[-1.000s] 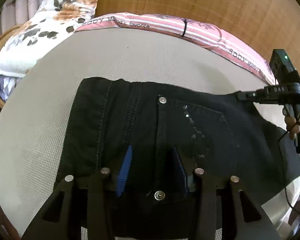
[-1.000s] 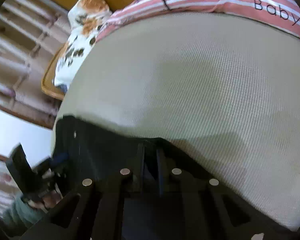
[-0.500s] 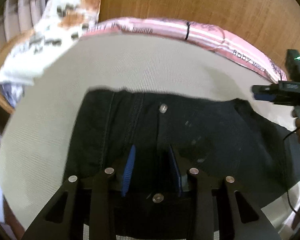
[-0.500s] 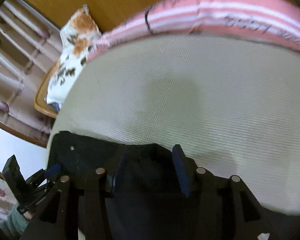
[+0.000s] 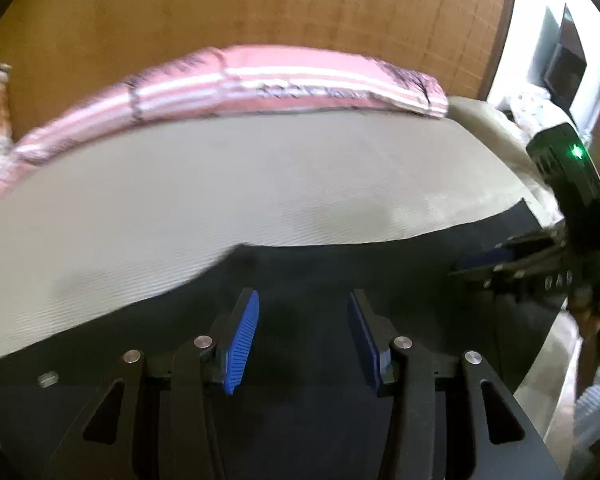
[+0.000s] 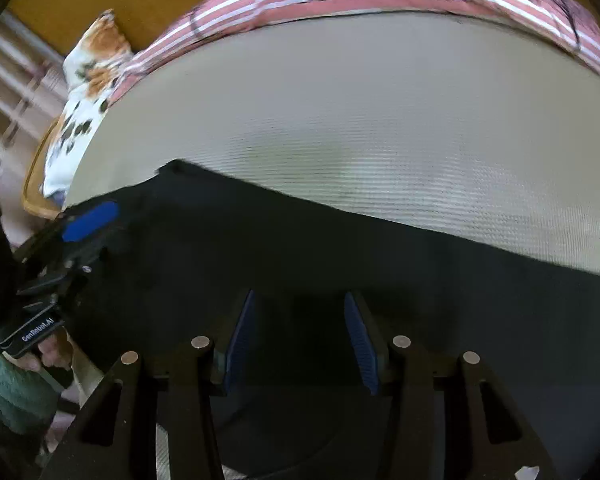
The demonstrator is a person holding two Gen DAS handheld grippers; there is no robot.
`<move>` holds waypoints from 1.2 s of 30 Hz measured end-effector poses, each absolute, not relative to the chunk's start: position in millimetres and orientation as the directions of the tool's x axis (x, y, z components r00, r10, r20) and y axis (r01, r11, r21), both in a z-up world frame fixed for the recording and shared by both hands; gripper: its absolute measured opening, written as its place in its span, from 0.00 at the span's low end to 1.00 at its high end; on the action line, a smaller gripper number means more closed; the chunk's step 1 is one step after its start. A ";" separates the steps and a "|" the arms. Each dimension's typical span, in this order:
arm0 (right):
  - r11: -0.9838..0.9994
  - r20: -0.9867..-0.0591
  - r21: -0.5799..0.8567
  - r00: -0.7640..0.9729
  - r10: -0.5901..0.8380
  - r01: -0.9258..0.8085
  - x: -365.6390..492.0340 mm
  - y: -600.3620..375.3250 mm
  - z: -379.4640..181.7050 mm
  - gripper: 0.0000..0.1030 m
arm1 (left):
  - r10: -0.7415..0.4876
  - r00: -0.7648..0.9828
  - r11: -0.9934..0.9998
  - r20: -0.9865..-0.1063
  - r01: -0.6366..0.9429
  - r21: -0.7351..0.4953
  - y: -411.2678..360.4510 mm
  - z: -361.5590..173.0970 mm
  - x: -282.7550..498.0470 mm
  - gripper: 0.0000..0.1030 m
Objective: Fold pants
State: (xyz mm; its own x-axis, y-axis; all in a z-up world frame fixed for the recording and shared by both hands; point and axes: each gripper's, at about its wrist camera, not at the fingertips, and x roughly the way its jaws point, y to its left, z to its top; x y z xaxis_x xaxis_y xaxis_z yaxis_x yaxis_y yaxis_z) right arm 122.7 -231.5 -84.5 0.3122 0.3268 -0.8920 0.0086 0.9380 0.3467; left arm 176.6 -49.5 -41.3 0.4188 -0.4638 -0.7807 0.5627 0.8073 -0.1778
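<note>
Black pants [image 5: 340, 264] lie flat across the near part of a beige mattress [image 5: 260, 176]; they also fill the lower half of the right wrist view [image 6: 300, 248]. My left gripper [image 5: 303, 320] is open, its blue pads apart just above the black fabric. My right gripper [image 6: 298, 324] is open too, over the pants. The right gripper shows at the right edge of the left wrist view [image 5: 500, 264]; the left one shows at the left of the right wrist view [image 6: 88, 216].
A pink striped blanket [image 5: 284, 80] lies rolled along the far edge of the mattress, against a wooden headboard [image 5: 260, 8]. A floral pillow [image 6: 88, 80] rests at the far left. A wicker chair edge [image 6: 36, 184] stands left of the bed.
Both grippers opened; the right was shut on the fabric a second ago. Both views swung away from the waistband, and the pants' button and pocket are out of sight.
</note>
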 end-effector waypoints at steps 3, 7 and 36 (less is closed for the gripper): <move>0.934 -0.876 0.348 0.380 0.296 0.075 127.3 -241.0 -91.6 0.42 | -0.430 0.418 0.832 -0.801 0.528 -0.171 -67.1 -60.7 197.4 0.46; 0.920 -0.851 0.374 0.437 0.291 0.116 133.7 -247.7 -95.2 0.44 | -0.423 0.396 0.846 -0.815 0.494 -0.200 -70.9 -79.1 217.3 0.44; 0.549 -0.810 0.524 0.580 0.085 0.651 -150.5 -459.4 -82.5 0.48 | -0.435 0.314 0.781 -0.844 0.597 -0.181 -78.9 -68.5 70.4 0.47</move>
State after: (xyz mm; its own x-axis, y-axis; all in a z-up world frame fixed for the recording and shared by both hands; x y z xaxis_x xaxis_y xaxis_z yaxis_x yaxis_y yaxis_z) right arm -150.5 -459.4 -82.5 0.5800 0.0853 -0.8101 0.6513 0.5488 0.5241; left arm 70.4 -78.9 -68.5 0.3141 -0.4351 -0.8438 0.5974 0.7813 -0.1805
